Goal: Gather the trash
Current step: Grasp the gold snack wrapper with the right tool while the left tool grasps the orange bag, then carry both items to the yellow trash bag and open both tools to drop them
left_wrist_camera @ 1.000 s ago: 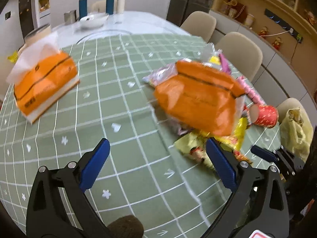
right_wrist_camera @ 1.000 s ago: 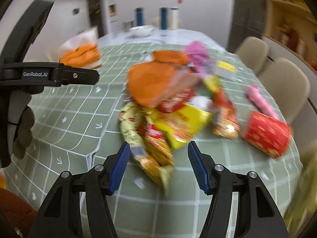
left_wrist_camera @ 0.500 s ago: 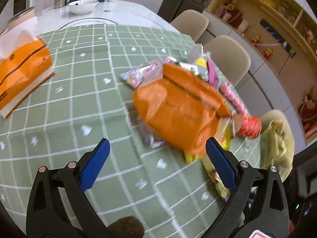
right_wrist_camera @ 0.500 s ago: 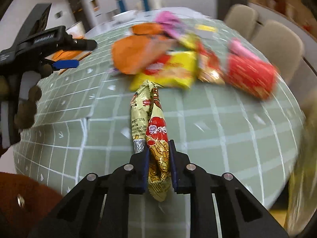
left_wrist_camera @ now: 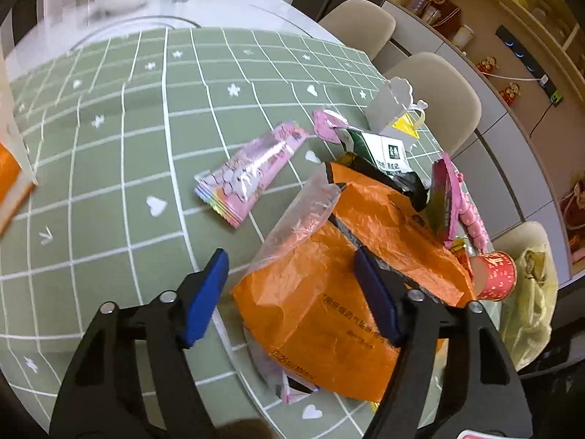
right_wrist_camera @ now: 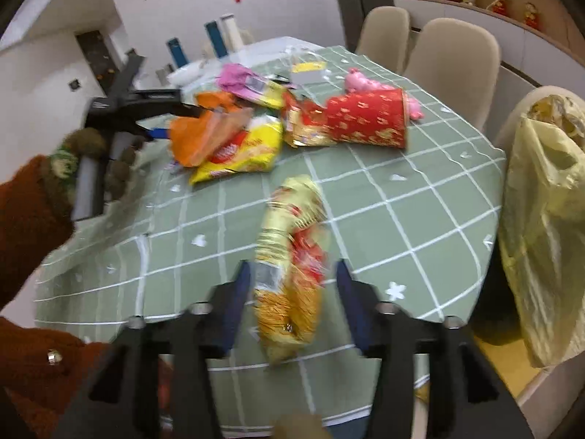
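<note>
My left gripper (left_wrist_camera: 292, 292) is open, its fingers on either side of the near end of a crumpled orange plastic wrapper (left_wrist_camera: 329, 292) on the green checked tablecloth (left_wrist_camera: 109, 146). My right gripper (right_wrist_camera: 292, 303) is open, with a gold and red snack wrapper (right_wrist_camera: 292, 256) lying blurred between its fingers near the table's edge. A yellow trash bag (right_wrist_camera: 541, 212) hangs on a chair at the right; it also shows in the left wrist view (left_wrist_camera: 530, 300). The left gripper also shows in the right wrist view (right_wrist_camera: 161, 109).
A pile of litter lies beyond: a pink wrapper (left_wrist_camera: 252, 172), a red paper cup (right_wrist_camera: 369, 120), a yellow snack bag (right_wrist_camera: 241, 153), a pink toy (left_wrist_camera: 464, 205), a small white gift bag (left_wrist_camera: 395, 109). Beige chairs (right_wrist_camera: 453, 51) line the right side.
My right gripper was shut on the gold and red wrapper half a second ago and now stands open around it, nearer the yellow bag. My left gripper has closed in over the orange wrapper.
</note>
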Motion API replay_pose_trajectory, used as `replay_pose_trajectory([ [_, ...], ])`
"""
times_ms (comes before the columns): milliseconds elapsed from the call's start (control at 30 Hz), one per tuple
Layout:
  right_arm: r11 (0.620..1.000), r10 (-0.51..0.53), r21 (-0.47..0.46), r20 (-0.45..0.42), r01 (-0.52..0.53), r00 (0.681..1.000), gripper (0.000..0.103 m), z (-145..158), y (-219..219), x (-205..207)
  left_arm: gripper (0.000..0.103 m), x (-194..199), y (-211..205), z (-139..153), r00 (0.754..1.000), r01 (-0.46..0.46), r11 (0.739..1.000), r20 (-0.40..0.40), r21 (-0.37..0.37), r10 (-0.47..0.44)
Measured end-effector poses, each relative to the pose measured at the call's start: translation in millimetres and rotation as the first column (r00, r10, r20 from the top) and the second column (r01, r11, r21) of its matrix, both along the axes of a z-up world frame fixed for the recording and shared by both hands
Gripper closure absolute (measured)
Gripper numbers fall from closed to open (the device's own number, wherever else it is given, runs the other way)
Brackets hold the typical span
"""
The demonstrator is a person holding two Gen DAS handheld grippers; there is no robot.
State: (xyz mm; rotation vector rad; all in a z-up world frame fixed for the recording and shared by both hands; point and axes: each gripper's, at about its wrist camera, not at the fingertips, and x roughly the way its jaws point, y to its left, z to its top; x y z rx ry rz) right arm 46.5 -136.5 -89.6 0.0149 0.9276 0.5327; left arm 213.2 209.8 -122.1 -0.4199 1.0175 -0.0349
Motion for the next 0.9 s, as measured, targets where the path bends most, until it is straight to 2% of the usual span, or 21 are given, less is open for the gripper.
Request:
replay_pose_trajectory([
  [100, 0.998, 0.030, -0.061, 0.025, -0.029, 0.999, 0.051, 5, 11, -4, 0.048, -5, -2, 1, 1.000, 0.004, 1.000, -0.017, -0.017, -0.005],
  [167, 0.995, 0.016, -0.098, 0.052, -0.011, 0.999, 0.051, 7, 10, -4, 0.063, -13, -3, 2, 1.000, 0.003, 1.000, -0.027, -0.027, -0.003],
  [233, 0.995, -0.015, -0.096, 0.053, 0.020, 0.998, 0.051, 9, 4, 0, 0.080, -21, -3, 5, 1.000, -0.003, 0.999, -0.020, -0.042, 0.002],
  [300, 0.996, -0.044, -0.074, 0.037, 0.046, 0.998, 0.051, 10, -3, 7, 0.085, -34, -4, 15, 1.000, -0.008, 0.999, 0.011, -0.050, 0.009],
  [533, 1.000, 0.011, -0.030, 0.013, -0.010, 1.000, 0.051, 13, 6, 34, 0.089, -70, -16, 68, 0.992, 0.039, 0.999, 0.121, -0.005, -0.038],
  [667, 0.997, 0.032, -0.069, -0.043, -0.035, 0.999, 0.051, -6, 25, 51, 0.089, -86, -28, 98, 0.981, 0.064, 0.994, 0.179, 0.092, -0.079],
  [700, 0.995, 0.037, -0.093, -0.069, -0.043, 0.997, 0.054, -12, 30, 55, 0.089, -90, -31, 103, 0.978, 0.068, 0.990, 0.188, 0.125, -0.090],
  [733, 0.993, 0.044, -0.108, -0.091, -0.054, 0.995, 0.064, -17, 34, 57, 0.089, -93, -35, 108, 0.975, 0.073, 0.985, 0.197, 0.157, -0.104],
  [767, 0.993, 0.067, -0.093, -0.108, -0.077, 0.992, 0.069, -21, 36, 57, 0.089, -99, -40, 113, 0.970, 0.080, 0.977, 0.209, 0.197, -0.122],
  [800, 0.993, 0.069, -0.085, -0.100, -0.078, 0.993, 0.071, -20, 36, 55, 0.089, -102, -44, 117, 0.967, 0.086, 0.971, 0.215, 0.221, -0.135],
  [900, 0.993, 0.079, -0.078, -0.073, -0.084, 0.994, 0.084, -12, 33, 47, 0.089, -114, -55, 125, 0.957, 0.113, 0.958, 0.229, 0.263, -0.176],
])
